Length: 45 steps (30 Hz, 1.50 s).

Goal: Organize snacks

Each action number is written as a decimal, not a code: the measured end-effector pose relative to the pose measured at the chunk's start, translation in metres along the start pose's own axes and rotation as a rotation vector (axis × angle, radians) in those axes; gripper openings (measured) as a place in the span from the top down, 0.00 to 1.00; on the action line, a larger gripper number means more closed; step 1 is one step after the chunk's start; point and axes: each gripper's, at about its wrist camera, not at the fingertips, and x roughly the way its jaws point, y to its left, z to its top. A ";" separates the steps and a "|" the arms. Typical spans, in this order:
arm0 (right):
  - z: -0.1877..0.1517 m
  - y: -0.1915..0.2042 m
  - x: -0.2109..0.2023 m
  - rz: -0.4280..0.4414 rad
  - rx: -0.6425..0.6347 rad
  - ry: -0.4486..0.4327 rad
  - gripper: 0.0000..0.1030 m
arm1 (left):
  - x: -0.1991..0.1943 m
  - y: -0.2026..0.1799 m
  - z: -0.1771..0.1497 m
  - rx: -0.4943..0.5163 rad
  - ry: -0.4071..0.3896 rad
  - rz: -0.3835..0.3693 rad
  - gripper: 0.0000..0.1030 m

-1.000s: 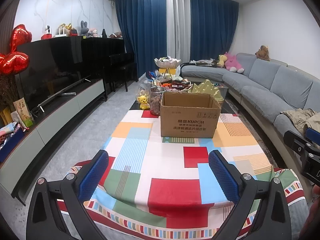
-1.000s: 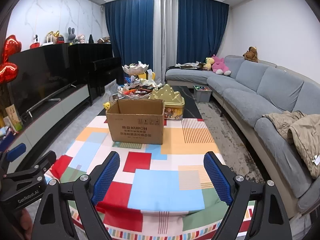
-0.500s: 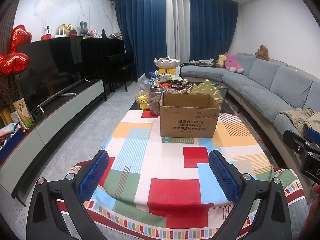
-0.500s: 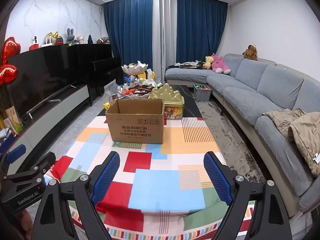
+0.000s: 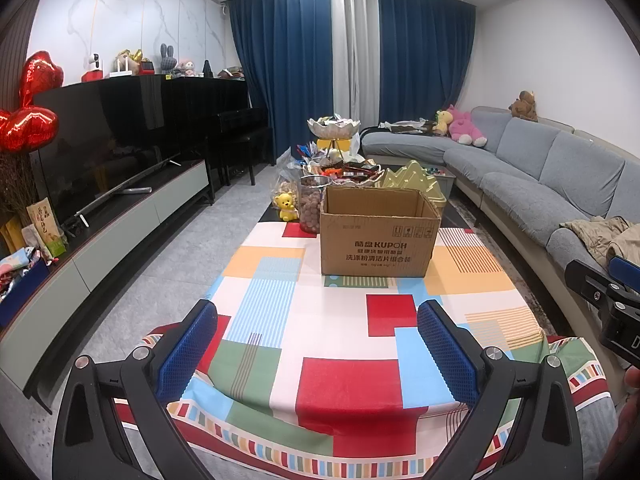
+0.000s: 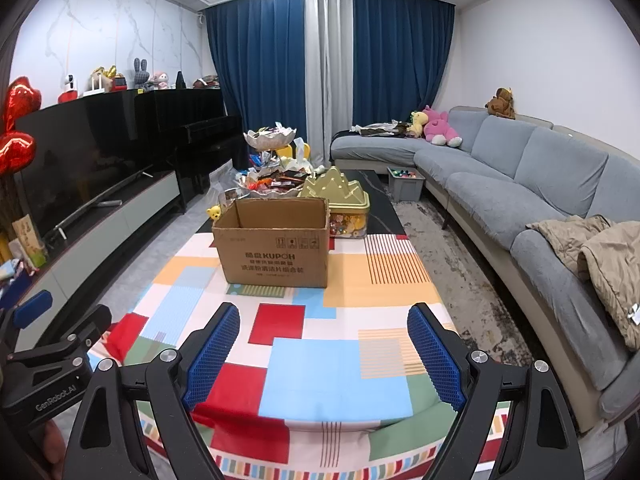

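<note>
An open brown cardboard box (image 5: pixel 378 234) (image 6: pixel 276 244) stands mid-table on a colourful patchwork tablecloth (image 5: pixel 340 344) (image 6: pixel 332 344). Behind it lies a heap of wrapped snacks (image 5: pixel 340 170) (image 6: pixel 276 184) on tiered bowls, a jar of brown round snacks (image 5: pixel 310 208), and a gold mountain-lidded candy tin (image 5: pixel 416 182) (image 6: pixel 340 204). My left gripper (image 5: pixel 318 338) hangs open over the table's near edge, nothing between its blue pads. My right gripper (image 6: pixel 324 344) is likewise open and empty, well short of the box. Each gripper shows at the edge of the other's view.
A small yellow bear figure (image 5: pixel 286 206) sits left of the jar. A grey sofa (image 6: pixel 520 200) with a tan jacket (image 6: pixel 600 252) runs along the right; a TV console (image 5: pixel 100 232) lines the left. Floor lies on both sides of the table.
</note>
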 end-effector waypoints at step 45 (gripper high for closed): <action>-0.001 0.002 0.006 0.000 0.010 0.013 0.16 | 0.005 -0.006 0.003 0.002 0.012 -0.024 0.01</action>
